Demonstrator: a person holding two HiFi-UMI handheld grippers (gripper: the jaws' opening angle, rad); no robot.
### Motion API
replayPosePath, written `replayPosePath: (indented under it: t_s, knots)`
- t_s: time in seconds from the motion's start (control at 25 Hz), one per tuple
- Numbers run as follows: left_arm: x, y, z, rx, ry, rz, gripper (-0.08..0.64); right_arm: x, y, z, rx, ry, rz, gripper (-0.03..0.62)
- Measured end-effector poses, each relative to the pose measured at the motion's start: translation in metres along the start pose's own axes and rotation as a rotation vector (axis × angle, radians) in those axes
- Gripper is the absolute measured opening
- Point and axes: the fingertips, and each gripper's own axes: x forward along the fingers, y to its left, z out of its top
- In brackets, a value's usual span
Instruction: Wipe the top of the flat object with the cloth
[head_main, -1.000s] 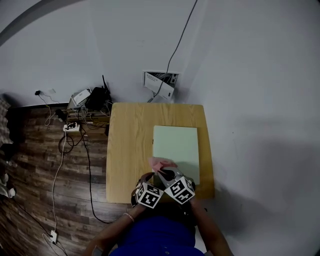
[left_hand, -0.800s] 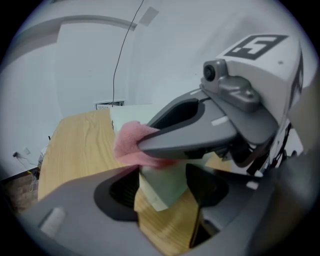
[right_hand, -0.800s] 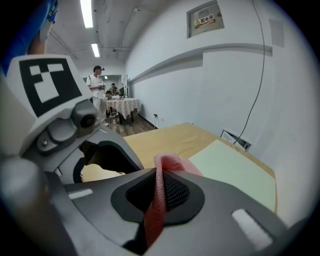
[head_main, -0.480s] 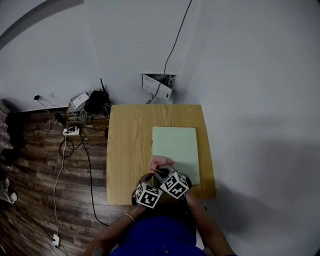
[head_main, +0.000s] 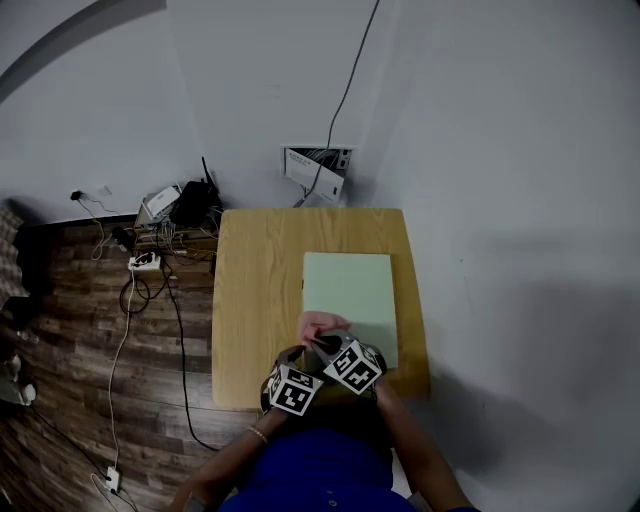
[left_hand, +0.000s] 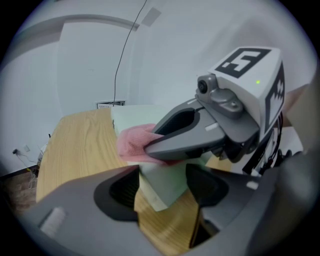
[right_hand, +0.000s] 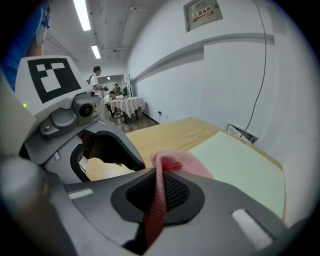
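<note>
Pink cloth (right_hand: 176, 161) held over the near corner of the green board (head_main: 350, 285).
Right gripper (right_hand: 156, 175) clamps it; left gripper (left_hand: 162, 176) jaws stand apart, empty.

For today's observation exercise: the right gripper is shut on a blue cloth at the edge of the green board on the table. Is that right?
No: the cloth is pink, not blue, as the right gripper view shows. The right gripper is shut on it at the edge of the green board on the table.

The room is dim and evenly lit, ceiling strips (right_hand: 81, 14) glare upper left, fisheye corners darken, and the foreground blurs.
</note>
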Motion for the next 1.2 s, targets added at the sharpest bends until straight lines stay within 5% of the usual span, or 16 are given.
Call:
replayPosePath:
  t_s: [1.2]
  knots:
    - [0.0, 0.0, -0.001, -0.007, 0.004, -0.007, 0.291, -0.057, -0.055, -0.065, 0.153, 0.053, -0.162, 0.015]
